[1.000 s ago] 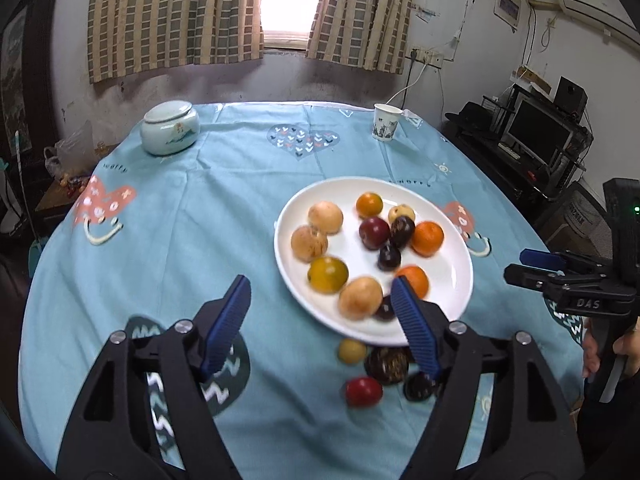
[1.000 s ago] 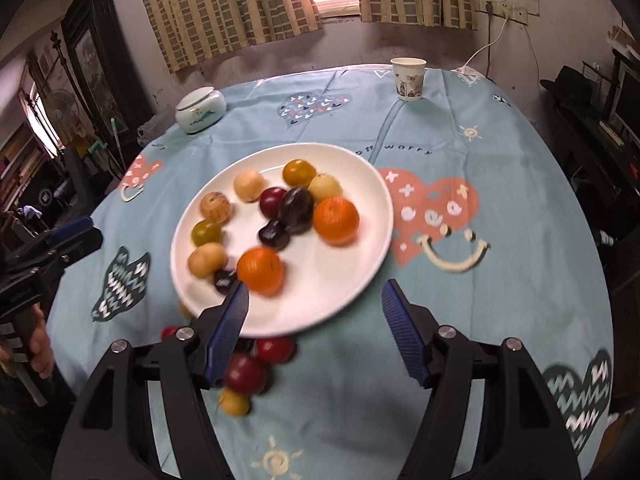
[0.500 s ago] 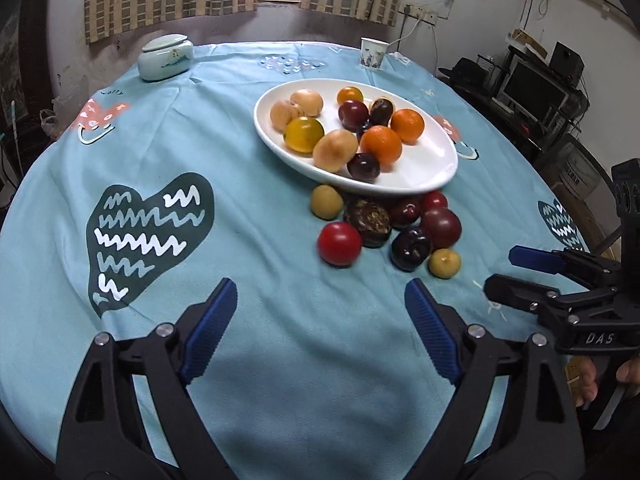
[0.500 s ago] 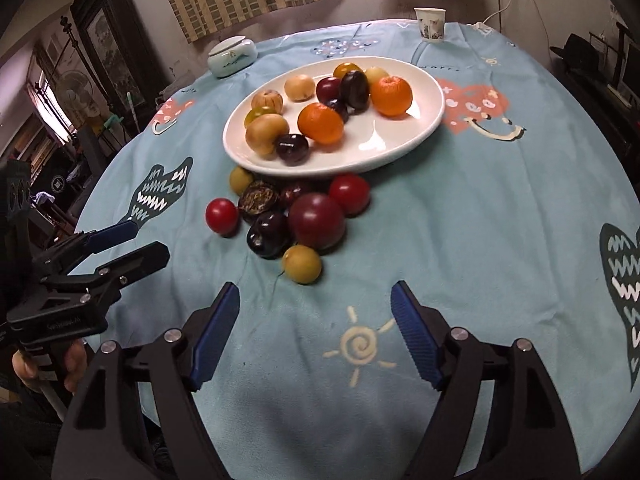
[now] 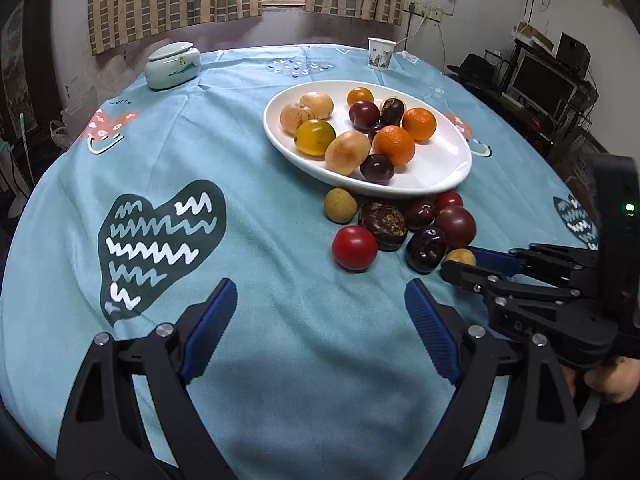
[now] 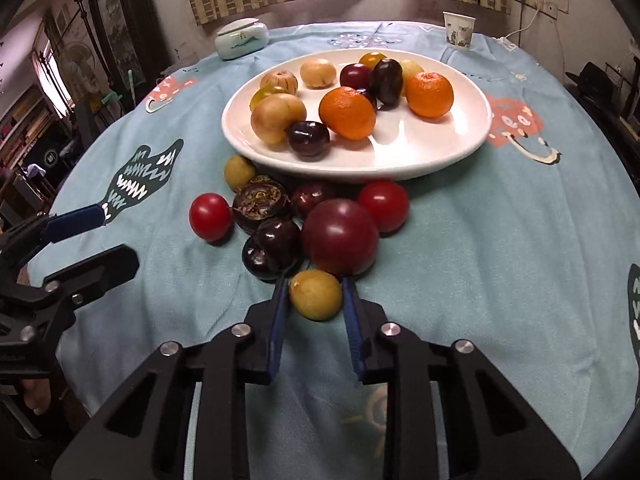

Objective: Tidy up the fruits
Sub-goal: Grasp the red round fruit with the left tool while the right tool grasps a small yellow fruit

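A white plate (image 5: 440,184) (image 6: 360,172) holds several oranges, plums and pale fruits. Loose fruits lie on the cloth in front of it: a red tomato (image 5: 354,248) (image 6: 211,217), a large dark red plum (image 6: 340,237), dark plums and a wrinkled brown fruit (image 6: 260,204). My right gripper (image 6: 314,284) (image 5: 458,261) is shut on a small yellow fruit (image 6: 315,295) at the near edge of that pile, one blue pad against each side. My left gripper (image 5: 320,286) (image 6: 118,234) hovers open over bare cloth, short of the tomato, with nothing between its fingers.
A lidded ceramic jar (image 5: 173,65) and a paper cup (image 5: 381,53) stand at the table's far side. The round table wears a light blue printed cloth (image 5: 240,184). Shelves with a monitor (image 5: 544,84) stand beyond its right edge. A hand (image 5: 612,376) holds the right gripper.
Both grippers sank and drew back from over the plate toward the loose pile. The right gripper then pushed forward and closed on the small yellow fruit. The left one widened, then held still.
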Demonstrator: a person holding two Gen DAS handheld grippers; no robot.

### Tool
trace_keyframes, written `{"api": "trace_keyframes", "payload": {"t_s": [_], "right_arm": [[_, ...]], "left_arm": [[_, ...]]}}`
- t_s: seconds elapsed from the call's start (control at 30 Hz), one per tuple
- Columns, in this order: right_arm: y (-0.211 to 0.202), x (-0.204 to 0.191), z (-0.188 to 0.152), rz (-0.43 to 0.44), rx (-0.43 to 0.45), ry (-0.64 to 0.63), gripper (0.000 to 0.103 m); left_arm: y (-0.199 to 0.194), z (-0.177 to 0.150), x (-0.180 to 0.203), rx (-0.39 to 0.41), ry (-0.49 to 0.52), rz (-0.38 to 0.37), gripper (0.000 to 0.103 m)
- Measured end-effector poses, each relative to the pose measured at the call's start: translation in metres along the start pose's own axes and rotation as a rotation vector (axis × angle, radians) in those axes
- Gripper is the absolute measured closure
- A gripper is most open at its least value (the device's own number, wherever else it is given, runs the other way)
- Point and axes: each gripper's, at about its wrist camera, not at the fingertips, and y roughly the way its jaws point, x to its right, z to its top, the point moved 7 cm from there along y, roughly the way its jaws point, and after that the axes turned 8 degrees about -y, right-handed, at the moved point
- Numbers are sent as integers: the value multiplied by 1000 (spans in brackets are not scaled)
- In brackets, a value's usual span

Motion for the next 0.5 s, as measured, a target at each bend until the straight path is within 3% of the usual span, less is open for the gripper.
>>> {"api": "trace_keyframes", "payload": {"t_s": [0.2, 0.33, 0.5], "right_arm": [[-27, 3, -9, 31, 33, 36, 76], [-37, 9, -17, 54, 41, 67, 76], [-41, 13, -22, 78, 50, 98, 76]], "left_arm": [[35, 7, 1, -47, 12, 31, 15], [51, 15, 1, -63, -11, 9, 16], [66, 15, 11, -83, 9, -32, 37]]}}
